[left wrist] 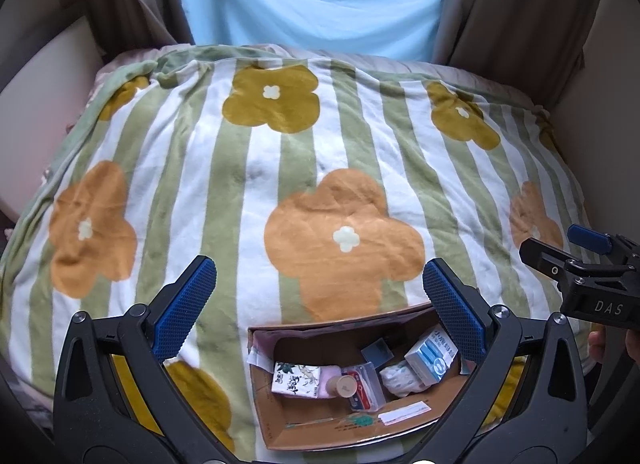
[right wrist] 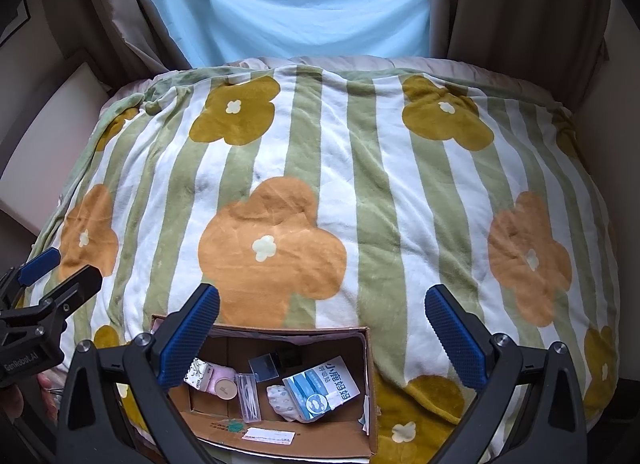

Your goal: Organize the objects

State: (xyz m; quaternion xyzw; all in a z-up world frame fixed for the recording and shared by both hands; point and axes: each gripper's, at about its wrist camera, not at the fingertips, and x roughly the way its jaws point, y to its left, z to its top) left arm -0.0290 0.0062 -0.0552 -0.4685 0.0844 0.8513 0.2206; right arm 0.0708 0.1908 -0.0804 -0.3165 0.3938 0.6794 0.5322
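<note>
I held both grippers above the bed, over the striped flower-print blanket (left wrist: pixel 248 168). The left gripper (left wrist: pixel 320 304) stood wide apart, nothing between its blue pads; the cardboard box (left wrist: pixel 280 416) lay below it toward five o'clock in the left wrist view, resting on the blanket. The right gripper (right wrist: pixel 322 328) was likewise spread wide and held nothing, with the same box at about seven o'clock in its own view.

Inside the box, from left to right, I noted: a floral-print tissue pack (left wrist: pixel 295 378) at the left wall, a pink item (left wrist: pixel 326 380) touching it, a round tan-capped container (left wrist: pixel 347 386) just beside that, and a clear plastic case (left wrist: pixel 366 386) next along. A white patterned bundle (left wrist: pixel 400 380) lay right of the case, with a blue-and-white printed carton (left wrist: pixel 430 356) leaning over it at the right wall. A small dark square item (left wrist: pixel 376 352) sat toward the far wall. A white label (left wrist: pixel 404 409) was stuck on the near flap.

Beyond the bed, at twelve o'clock, a pale blue curtain (left wrist: pixel 316 0) hung between brown drapes (left wrist: pixel 516 4).
</note>
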